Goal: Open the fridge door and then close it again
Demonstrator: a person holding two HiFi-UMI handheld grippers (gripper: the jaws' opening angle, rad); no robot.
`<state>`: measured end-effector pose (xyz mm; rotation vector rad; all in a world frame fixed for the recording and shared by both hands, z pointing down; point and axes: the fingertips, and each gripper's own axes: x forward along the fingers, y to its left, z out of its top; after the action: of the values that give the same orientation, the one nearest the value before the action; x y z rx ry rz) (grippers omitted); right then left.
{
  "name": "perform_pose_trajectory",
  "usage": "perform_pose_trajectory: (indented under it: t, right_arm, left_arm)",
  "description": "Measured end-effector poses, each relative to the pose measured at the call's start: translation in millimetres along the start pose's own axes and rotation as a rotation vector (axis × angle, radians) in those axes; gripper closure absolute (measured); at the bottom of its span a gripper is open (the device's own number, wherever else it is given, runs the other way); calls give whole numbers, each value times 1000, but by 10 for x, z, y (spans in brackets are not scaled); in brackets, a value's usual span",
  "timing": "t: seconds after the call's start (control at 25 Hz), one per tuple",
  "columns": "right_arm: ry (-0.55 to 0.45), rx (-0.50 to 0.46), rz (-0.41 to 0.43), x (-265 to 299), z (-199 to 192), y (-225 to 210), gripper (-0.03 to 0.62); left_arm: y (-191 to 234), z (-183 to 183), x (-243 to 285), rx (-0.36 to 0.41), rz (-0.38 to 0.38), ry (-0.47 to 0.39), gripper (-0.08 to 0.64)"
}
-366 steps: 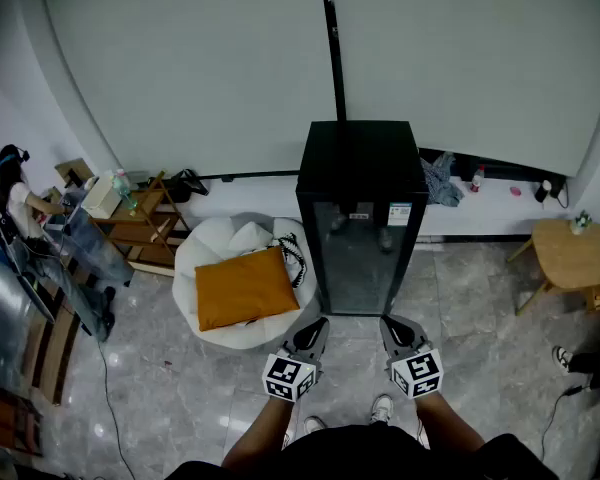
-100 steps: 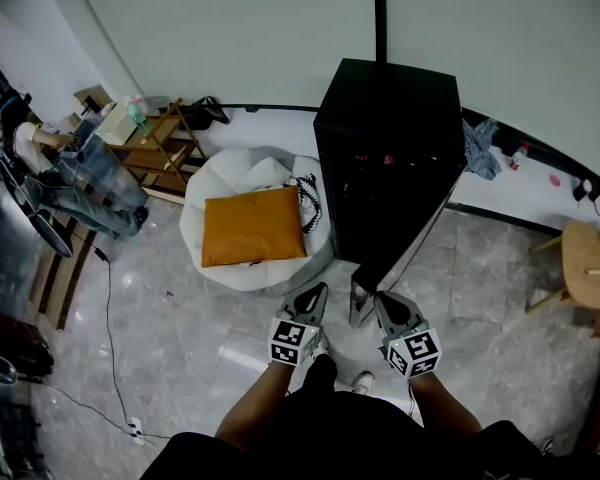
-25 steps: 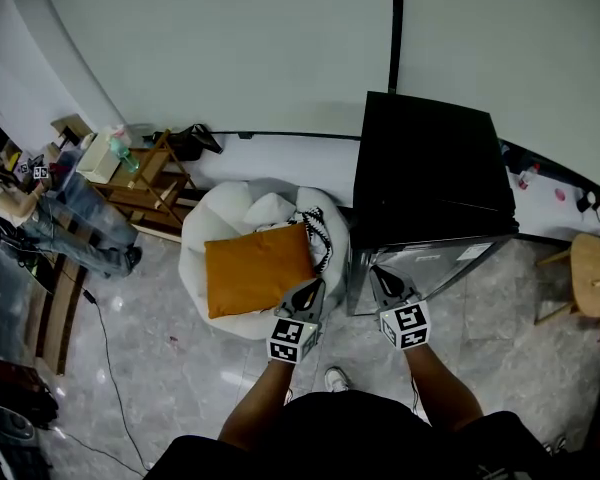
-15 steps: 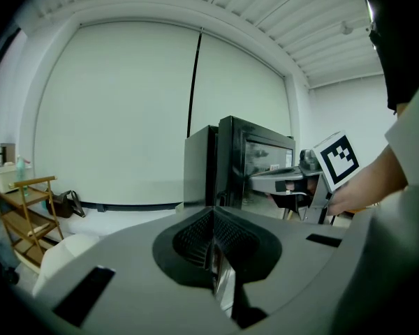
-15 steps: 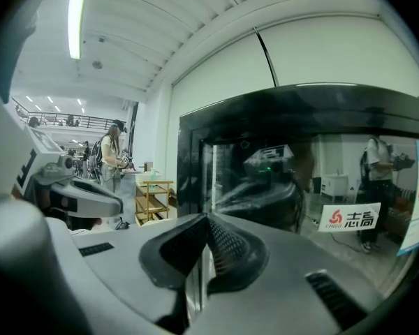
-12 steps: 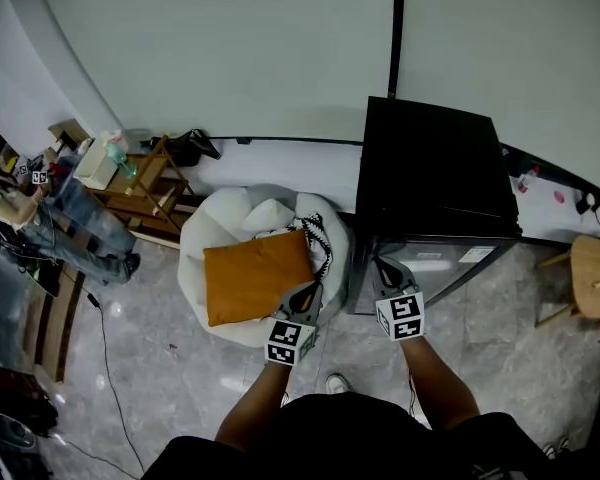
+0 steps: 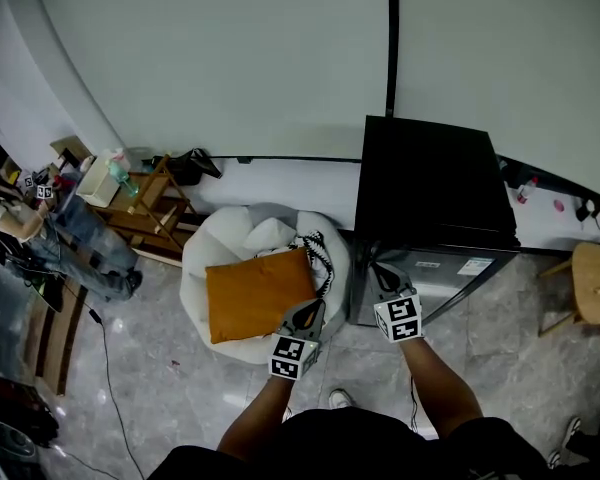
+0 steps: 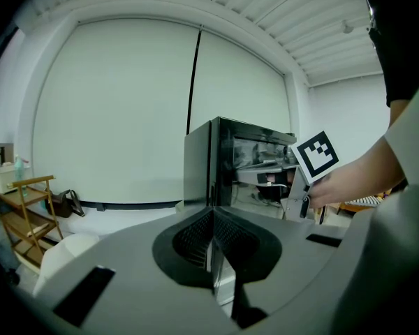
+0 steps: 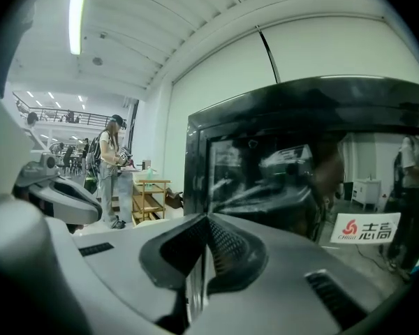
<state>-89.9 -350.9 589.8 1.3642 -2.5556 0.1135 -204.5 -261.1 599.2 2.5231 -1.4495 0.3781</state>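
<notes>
The black fridge (image 7: pixel 430 183) stands directly ahead of the right gripper (image 7: pixel 379 271). That gripper's jaws are pressed together and empty, at the left edge of the glass fridge door (image 7: pixel 450 273). I cannot tell whether they touch it. The left gripper (image 7: pixel 311 313), likewise closed on nothing, hangs just to its left, near a white beanbag (image 7: pixel 215 268) bearing an orange cushion (image 7: pixel 258 293).

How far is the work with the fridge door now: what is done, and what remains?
Done: the opening; the door stood wide open seconds ago. In hand: the right gripper, jaws together, is at the door, now almost flush with the black fridge. Left: perhaps a last push; whether it has sealed cannot be told. The left gripper is shut, empty.
</notes>
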Motion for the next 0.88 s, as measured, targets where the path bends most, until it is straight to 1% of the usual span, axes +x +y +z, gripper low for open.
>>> perform_pose_trajectory:
  t: [0.2,0.44,0.64,0.88]
  right_arm:
    - [2,19,2,6,17,24,575]
    - [-24,14,18,-161,106,50,575]
    - [-33,-7,34,-466,129,178,575]
    - [-49,-22,61,-991,82,327,575]
  left_arm:
    - [31,-32,4,4,20,5,538]
    - [-127,51,-1,-5,5,-3,538]
    - [-324,67,-76,-12,-10,-2,538]
    - [-675,107,-168,-13,-15,-25,538]
